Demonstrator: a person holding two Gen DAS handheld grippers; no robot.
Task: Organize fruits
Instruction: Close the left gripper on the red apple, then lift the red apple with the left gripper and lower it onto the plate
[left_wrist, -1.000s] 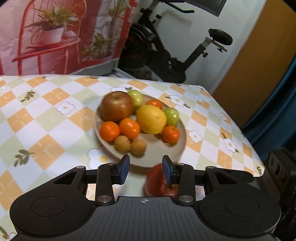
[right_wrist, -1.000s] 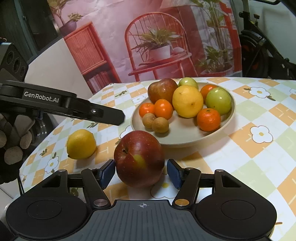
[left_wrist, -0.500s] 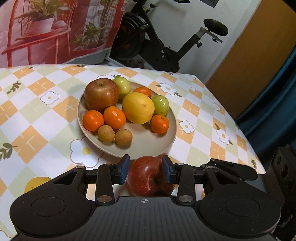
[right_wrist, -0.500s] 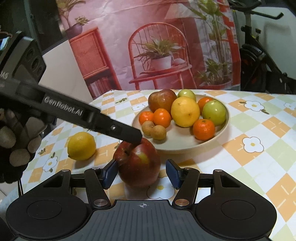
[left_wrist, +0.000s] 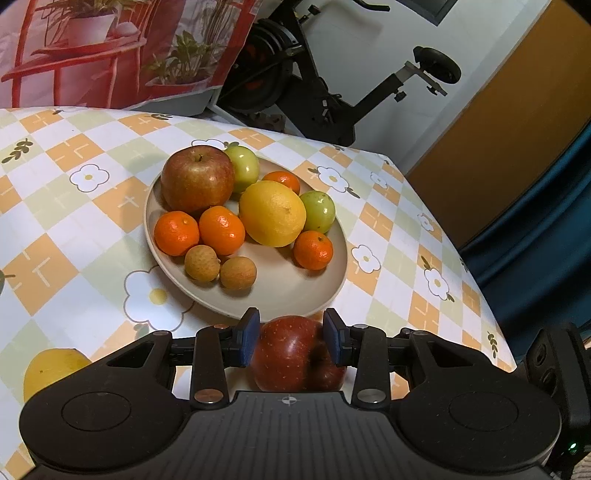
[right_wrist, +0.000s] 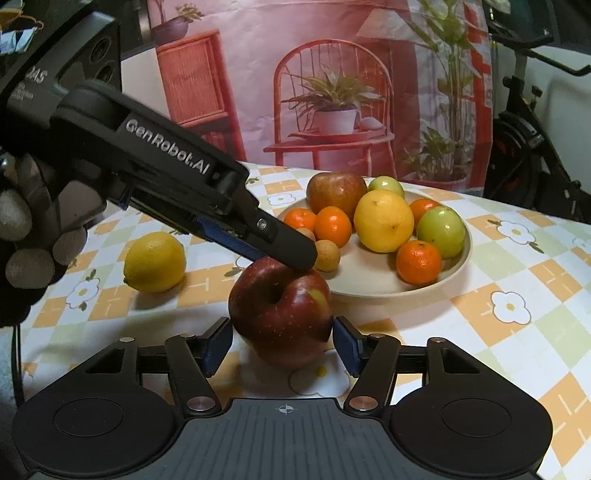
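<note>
Straddling the dark red apple (right_wrist: 280, 306), the R claw (right_wrist: 282, 339) sits spread. Its blue pads flank the fruit low on both sides, w/ a sliver of gap showing at the left pad.

The L claw (left_wrist: 291, 332) pinches the same apple. In its own view both pads sit against the apple's flanks. From the R wrist view, one black finger (right_wrist: 291, 251) angles down from the upper left and lies over the top of the fruit by the stem dip. A gloved hand (right_wrist: 26, 240) holds that tool at the left of frame.

The apple stands on the tabletop (right_wrist: 517, 273), on the checked cloth, toward the near side and just short of the plate (right_wrist: 369, 291).

A lemon (right_wrist: 154, 262) lies alone on the cloth, well apart from the plate, toward the tabletop's left edge.

On the plate, near to far:
- two small brown round fruits (left_wrist: 218, 267)
- four mandarins (left_wrist: 176, 233)
- a big yellow citrus (left_wrist: 272, 213)
- two green fruits (left_wrist: 318, 211)
- a large red-yellow apple (left_wrist: 197, 179) at the back left.

Past the far edge hang a printed backdrop (right_wrist: 332, 74) w/ a red chair and plants, and an exercise bike (left_wrist: 325, 96) stands at the far right corner.
</note>
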